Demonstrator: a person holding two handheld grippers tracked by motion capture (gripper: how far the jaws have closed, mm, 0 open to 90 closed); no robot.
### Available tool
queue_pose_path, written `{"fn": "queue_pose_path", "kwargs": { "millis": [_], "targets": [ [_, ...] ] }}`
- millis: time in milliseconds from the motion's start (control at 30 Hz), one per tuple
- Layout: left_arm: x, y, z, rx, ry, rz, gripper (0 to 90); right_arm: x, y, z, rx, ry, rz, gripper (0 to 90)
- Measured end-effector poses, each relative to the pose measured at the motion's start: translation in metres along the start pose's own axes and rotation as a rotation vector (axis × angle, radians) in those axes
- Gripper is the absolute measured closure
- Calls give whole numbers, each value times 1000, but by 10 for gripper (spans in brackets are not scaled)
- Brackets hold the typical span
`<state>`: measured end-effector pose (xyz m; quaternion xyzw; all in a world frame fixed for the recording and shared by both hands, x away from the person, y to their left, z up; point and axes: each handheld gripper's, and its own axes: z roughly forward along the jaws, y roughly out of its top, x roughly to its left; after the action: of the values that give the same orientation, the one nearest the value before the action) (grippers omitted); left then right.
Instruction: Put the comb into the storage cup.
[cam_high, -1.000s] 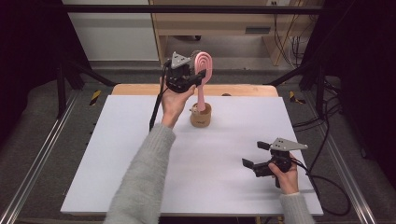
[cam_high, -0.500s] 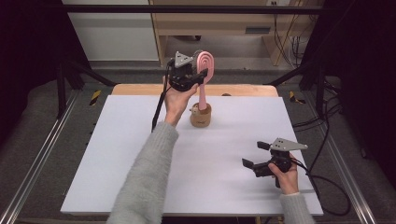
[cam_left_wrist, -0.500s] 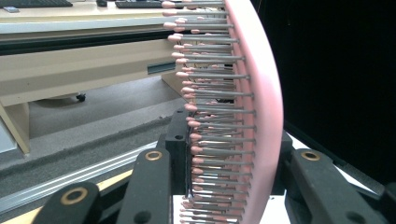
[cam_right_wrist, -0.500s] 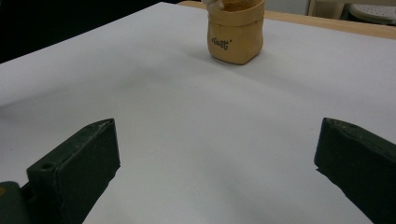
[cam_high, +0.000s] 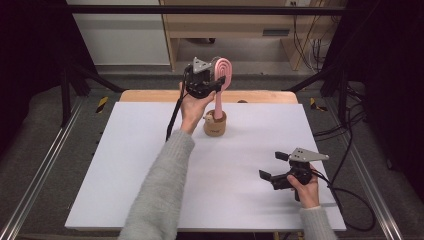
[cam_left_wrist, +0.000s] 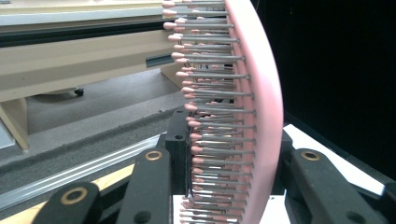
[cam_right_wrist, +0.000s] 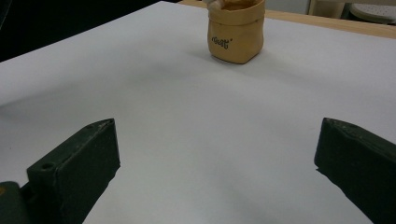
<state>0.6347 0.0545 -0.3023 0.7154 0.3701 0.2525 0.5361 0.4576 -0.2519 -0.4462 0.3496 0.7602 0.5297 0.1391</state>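
Observation:
A pink hairbrush (cam_high: 223, 70) stands upright, and its handle reaches down to the mouth of a small tan pot (cam_high: 215, 126) at the back middle of the white table (cam_high: 140, 165). My left gripper (cam_high: 218, 83) is shut on the brush just below its head. In the left gripper view the bristled head (cam_left_wrist: 261, 102) rises between the black jaws of the left gripper (cam_left_wrist: 233, 163). My right gripper (cam_high: 270, 166) lies low at the front right, jaws open and bare. From the right gripper (cam_right_wrist: 217, 154) the tan pot (cam_right_wrist: 237, 35) sits straight ahead, far off.
A wooden strip (cam_high: 150, 95) borders the table's far edge. Metal rails (cam_high: 45, 165) run along both sides, with cables (cam_high: 350, 200) at the right. A wooden shelf unit (cam_high: 240, 25) stands beyond the table.
My left hand has shifted a little to the right and down with the brush in it. The right gripper has stayed put.

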Motion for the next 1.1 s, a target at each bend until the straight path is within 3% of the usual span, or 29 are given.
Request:
{"fn": "queue_pose_path", "kwargs": {
  "millis": [500,1100],
  "targets": [
    [1,-18,12,42,0,12,634,0,0,0,-1,-1,-3,4],
    [-3,-40,21,90,-3,67,634,0,0,0,0,0,-1,5]
  ]
}}
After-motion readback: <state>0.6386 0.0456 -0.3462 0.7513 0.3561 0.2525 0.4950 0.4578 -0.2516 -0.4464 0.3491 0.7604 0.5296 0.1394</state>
